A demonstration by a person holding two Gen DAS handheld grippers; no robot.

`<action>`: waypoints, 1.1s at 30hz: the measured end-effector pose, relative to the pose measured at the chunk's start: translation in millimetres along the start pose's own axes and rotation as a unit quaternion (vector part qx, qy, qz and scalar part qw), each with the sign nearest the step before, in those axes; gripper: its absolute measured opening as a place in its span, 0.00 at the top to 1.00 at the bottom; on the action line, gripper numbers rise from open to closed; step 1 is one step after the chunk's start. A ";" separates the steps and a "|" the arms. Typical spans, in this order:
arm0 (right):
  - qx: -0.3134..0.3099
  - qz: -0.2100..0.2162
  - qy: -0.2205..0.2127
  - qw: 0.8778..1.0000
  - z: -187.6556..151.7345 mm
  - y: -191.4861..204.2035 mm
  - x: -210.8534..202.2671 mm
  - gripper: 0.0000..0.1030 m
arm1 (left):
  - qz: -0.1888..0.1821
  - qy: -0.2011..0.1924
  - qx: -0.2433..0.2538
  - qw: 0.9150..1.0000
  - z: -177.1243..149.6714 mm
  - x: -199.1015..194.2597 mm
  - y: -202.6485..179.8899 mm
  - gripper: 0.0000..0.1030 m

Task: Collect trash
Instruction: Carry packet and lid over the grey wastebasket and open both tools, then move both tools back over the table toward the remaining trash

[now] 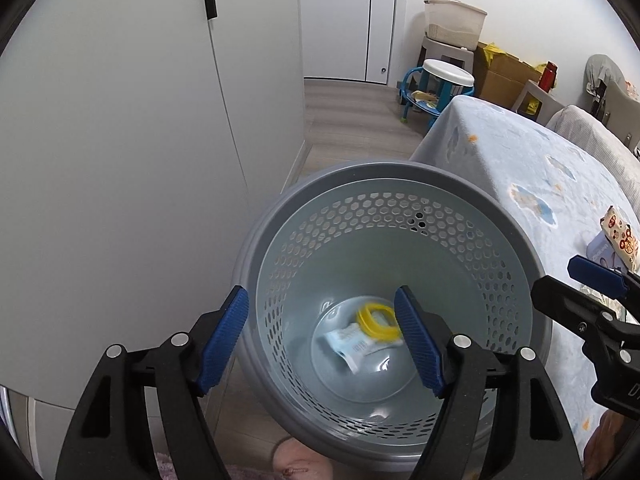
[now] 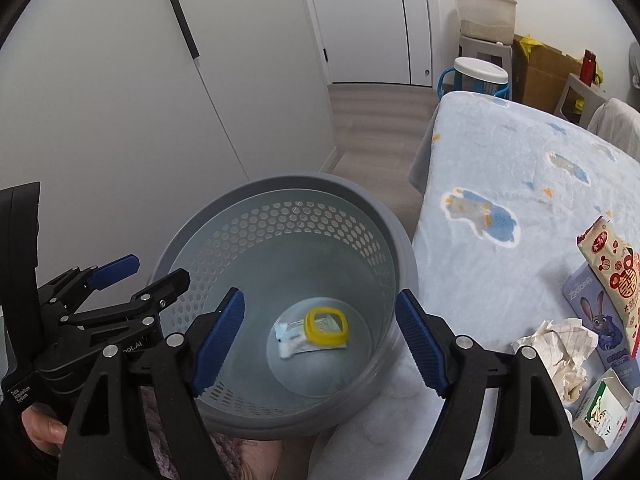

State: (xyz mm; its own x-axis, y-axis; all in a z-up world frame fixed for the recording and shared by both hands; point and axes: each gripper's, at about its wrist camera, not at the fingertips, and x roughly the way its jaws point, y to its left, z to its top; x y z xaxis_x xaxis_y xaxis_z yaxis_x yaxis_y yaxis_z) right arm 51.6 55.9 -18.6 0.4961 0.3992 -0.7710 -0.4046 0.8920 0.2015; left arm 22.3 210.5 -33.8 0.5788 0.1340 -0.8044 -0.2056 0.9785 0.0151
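Both the left gripper point(image 1: 322, 344) and the right gripper point(image 2: 320, 344) are hovering with jaws spread, gripping nothing. Below and between the jaws, a yellow ring point(image 1: 378, 320) and a white wrapper point(image 1: 356, 344) are lying on the bottom of the grey perforated bin point(image 1: 288, 192), well apart from the pads.

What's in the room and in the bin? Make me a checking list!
Surface: bed with blue cartoon blanket.
Job's things: grey bin beside the bed holds a yellow ring and a white wrapper.
Clutter: crumpled paper, snack packet, small carton lie on the blanket.
Grippers: left tool and right tool open, empty, over the bin.
Cables: nothing seen.
Surroundings: white wardrobe, cardboard box.
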 end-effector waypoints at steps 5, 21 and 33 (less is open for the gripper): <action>0.001 -0.001 0.002 1.000 -1.3 1.0 0.1 0.26 | 0.002 -0.002 -0.003 1.000 -0.9 -1.0 2.6 0.30; 0.005 -0.006 0.001 1.000 -7.9 -1.9 -1.7 0.26 | 0.003 -0.010 -0.005 1.000 -2.3 -5.7 5.1 0.28; 0.015 -0.015 0.003 1.000 -17.3 -8.3 -11.2 0.26 | 0.003 -0.024 0.005 1.000 -4.4 -18.6 6.4 0.27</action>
State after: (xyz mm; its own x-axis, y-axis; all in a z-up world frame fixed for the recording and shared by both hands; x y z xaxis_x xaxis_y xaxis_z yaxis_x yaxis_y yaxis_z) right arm 36.1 40.4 -22.1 0.5036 0.3712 -0.7801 -0.3671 0.9093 0.1957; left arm 6.7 213.6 -21.4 0.6148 0.1478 -0.7747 -0.2025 0.9789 0.0261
